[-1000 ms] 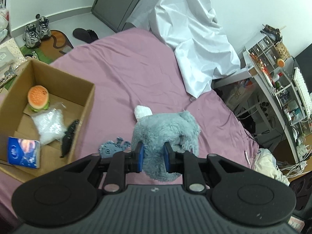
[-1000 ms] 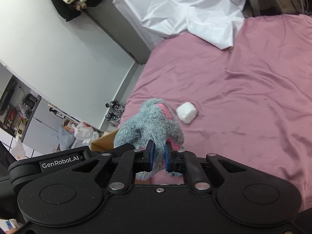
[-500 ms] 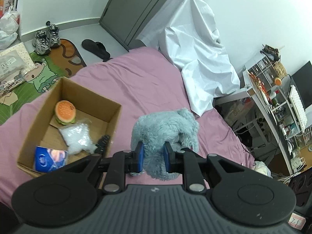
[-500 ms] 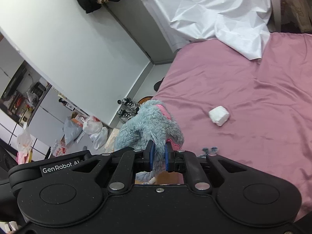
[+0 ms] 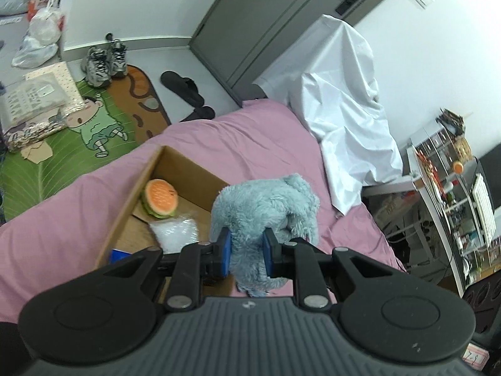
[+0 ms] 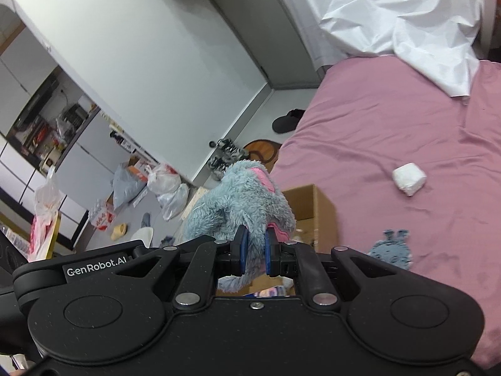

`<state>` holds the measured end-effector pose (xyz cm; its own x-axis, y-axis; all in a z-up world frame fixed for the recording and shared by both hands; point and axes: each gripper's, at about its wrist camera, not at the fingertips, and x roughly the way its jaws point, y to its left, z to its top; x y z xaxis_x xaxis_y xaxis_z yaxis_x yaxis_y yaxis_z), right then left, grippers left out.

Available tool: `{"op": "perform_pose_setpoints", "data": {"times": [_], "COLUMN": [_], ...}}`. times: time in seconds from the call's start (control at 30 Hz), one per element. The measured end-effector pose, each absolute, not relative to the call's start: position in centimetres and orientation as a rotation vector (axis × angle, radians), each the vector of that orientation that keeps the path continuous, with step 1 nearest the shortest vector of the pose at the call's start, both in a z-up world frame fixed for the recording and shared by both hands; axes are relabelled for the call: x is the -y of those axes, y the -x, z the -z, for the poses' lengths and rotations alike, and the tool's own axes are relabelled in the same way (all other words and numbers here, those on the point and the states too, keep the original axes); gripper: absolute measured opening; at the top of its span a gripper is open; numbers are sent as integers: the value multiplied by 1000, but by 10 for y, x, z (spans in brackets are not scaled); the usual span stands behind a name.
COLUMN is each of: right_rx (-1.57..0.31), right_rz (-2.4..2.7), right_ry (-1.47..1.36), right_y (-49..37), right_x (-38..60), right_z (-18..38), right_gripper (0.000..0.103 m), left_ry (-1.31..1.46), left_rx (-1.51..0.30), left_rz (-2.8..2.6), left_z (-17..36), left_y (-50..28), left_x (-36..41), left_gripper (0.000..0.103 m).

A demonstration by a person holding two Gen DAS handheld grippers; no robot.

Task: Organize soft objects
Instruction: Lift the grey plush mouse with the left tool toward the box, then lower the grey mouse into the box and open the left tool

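Both grippers hold one grey-blue plush toy in the air above the pink bed. My left gripper is shut on its lower fur. My right gripper is shut on another part of the plush toy, which shows pink patches. Below and left of the toy lies an open cardboard box with a burger-shaped toy, a clear plastic bag and a blue packet inside. The box's corner shows behind the toy in the right wrist view.
A white foam block and a small flat blue toy lie on the pink bedsheet. A white sheet covers furniture at the bed's far end. Shoes, slippers and a green mat lie on the floor.
Both grippers have carried the plush toy leftward and slightly up, from over the middle of the bed to beside and over the box. Both grips have stayed shut.
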<state>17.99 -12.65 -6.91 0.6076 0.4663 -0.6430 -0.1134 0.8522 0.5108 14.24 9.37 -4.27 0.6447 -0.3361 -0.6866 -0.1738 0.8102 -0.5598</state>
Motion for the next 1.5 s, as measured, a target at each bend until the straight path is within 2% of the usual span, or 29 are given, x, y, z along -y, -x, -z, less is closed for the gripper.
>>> {"op": "perform_pose_setpoints", "data": {"times": [0.53, 0.63, 0.7, 0.8, 0.93, 1.1, 1.23, 1.3, 1.43, 1.5], "right_rx": [-946, -941, -959, -967, -972, -964, -955, -938, -909, -901], "right_rz": [-370, -373, -349, -319, -300, -291, -287, -289, -274, -261], "right_ry": [-445, -462, -479, -484, -503, -492, -457, -424, -405, -402], "right_y": [-201, -205, -208, -209, -208, -200, -197, -192, -186, -183], "right_x": [74, 73, 76, 82, 94, 104, 110, 114, 130, 139], "right_z": [98, 103, 109, 113, 112, 107, 100, 94, 86, 84], "right_gripper": [11, 23, 52, 54, 54, 58, 64, 73, 82, 90], "left_ry": [682, 623, 609, 599, 560, 502, 465, 450, 400, 357], "left_rx": [-944, -963, -980, -965, -951, -924, -933, -937, -932, -921], "left_rz": [19, -31, -57, -88, -114, -130, -124, -114, -114, -118], "left_z": [82, 86, 87, 85, 79, 70, 66, 65, 62, 60], "left_y": [-158, -162, -165, -164, -163, -162, -161, -160, -157, -154], "left_x": [-144, -144, -146, -150, -150, -140, -125, -118, -101, -92], "left_gripper": [20, 26, 36, 52, 58, 75, 79, 79, 79, 82]}}
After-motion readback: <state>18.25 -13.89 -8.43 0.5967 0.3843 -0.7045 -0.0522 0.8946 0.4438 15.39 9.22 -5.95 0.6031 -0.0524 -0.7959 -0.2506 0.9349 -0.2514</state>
